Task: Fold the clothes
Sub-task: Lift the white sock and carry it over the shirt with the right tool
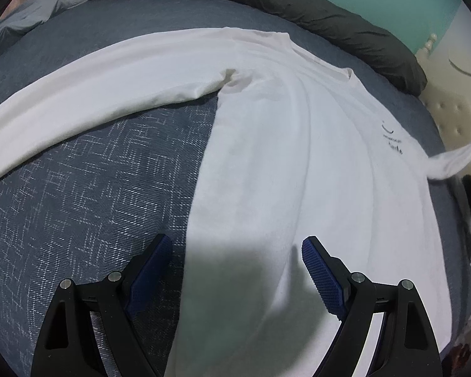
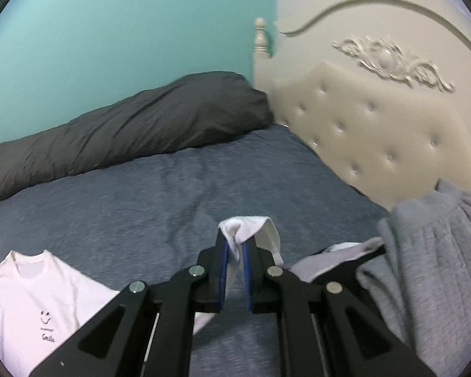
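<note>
Now right gripper (image 2: pixel 235 245) pinching sleeve cuff (image 2: pixel 251 229) of limp white shirt (image 1: pixel 282 163) at 3 o'clock; left gripper (image 1: pixel 235 251) hovering, fingers spread, over hem.

Right hand-held gripper (image 2: pixel 235 245) pinching white sleeve (image 2: pixel 251 227), grey bedspread (image 2: pixel 172 188)

You can read "Smile" under a small smiley face printed on the white cotton long-sleeved shirt (image 2: pixel 31 292).
</note>
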`<state>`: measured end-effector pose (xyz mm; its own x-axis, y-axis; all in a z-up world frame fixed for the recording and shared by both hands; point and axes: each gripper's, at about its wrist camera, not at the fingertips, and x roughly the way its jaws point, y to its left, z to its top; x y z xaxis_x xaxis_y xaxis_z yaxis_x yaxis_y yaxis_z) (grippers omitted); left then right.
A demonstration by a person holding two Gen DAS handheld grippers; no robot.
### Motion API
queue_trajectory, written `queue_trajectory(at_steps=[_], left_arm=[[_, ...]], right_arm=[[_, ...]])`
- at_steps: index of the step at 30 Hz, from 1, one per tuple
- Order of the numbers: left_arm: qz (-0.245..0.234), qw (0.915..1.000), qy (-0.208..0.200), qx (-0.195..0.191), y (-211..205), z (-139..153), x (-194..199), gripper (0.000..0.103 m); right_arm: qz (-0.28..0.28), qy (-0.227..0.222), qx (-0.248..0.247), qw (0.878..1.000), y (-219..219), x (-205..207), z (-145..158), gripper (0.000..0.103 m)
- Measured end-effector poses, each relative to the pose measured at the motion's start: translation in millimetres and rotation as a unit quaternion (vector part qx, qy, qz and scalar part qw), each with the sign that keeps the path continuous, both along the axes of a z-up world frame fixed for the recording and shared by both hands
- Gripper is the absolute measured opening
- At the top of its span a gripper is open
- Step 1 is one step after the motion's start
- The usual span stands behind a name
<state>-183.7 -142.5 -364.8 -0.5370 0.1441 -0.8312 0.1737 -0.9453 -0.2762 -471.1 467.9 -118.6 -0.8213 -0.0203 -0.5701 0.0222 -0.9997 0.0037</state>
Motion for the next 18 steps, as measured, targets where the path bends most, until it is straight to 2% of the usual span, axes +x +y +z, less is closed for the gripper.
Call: queue_trajectory(at_steps=[10, 14, 18], left_arm=[[0.019, 0.9995, 0.020, 0.017, -14.3, 22.6, 7.9, 0.088], [0.015, 0.9994, 0.025, 0.019, -16.0, 32.6, 17.4, 0.088], [0.010, 0.9993, 0.028, 0.022, -20.0, 39.9, 34.5, 0.088]], right_arm=[[0.132, 0.020, -0.013, 0.991, -118.1, 36.3, 29.6, 0.008], [0.217, 0.025, -0.017, 0.976, -193.4, 77.6, 43.3, 0.008], [0.297, 0.006, -0.034, 0.954, -260.8, 121.2, 36.7, 0.008]])
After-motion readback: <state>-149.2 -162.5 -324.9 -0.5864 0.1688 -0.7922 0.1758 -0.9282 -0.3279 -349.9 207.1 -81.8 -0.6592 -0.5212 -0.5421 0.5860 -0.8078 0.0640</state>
